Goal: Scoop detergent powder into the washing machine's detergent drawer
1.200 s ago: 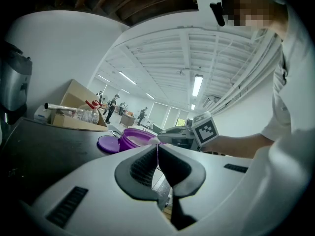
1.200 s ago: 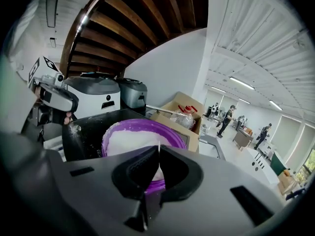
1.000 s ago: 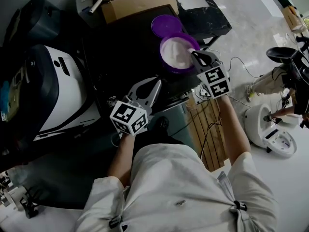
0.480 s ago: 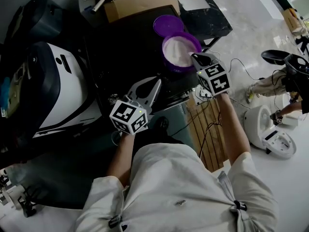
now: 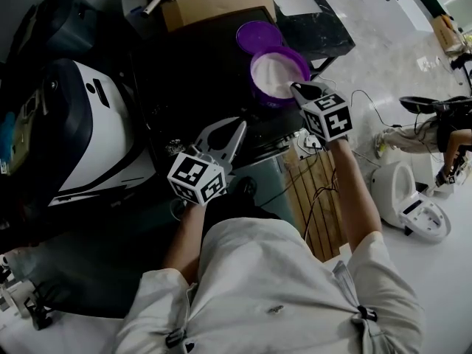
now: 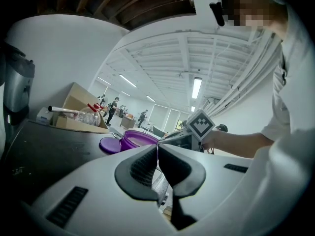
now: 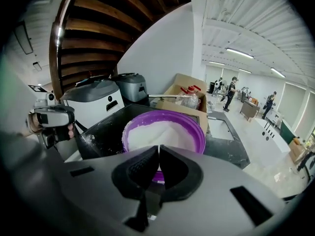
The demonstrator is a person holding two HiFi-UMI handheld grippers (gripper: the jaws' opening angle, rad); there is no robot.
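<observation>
A purple tub (image 5: 279, 74) full of white detergent powder stands on the black table (image 5: 192, 72), with its purple lid (image 5: 258, 35) lying just behind it. My right gripper (image 5: 296, 88) is at the tub's near right rim, jaws shut, and I see nothing held between them. The right gripper view looks over the shut jaws (image 7: 158, 154) straight onto the powder (image 7: 160, 132). My left gripper (image 5: 237, 130) hovers at the table's front edge, shut and empty. Its view (image 6: 157, 149) shows the tub (image 6: 140, 139) and the right gripper (image 6: 189, 134) beyond. No scoop or drawer is visible.
A white washing machine (image 5: 88, 135) stands left of the table, with a dark appliance (image 5: 51, 21) behind it. A cardboard box (image 5: 214, 6) sits at the table's far edge. On the floor to the right are wooden slats (image 5: 317, 190), cables and a white device (image 5: 413, 198).
The right gripper's tip has drawn back a little from over the powder to the tub's near rim. The left gripper has stayed put.
</observation>
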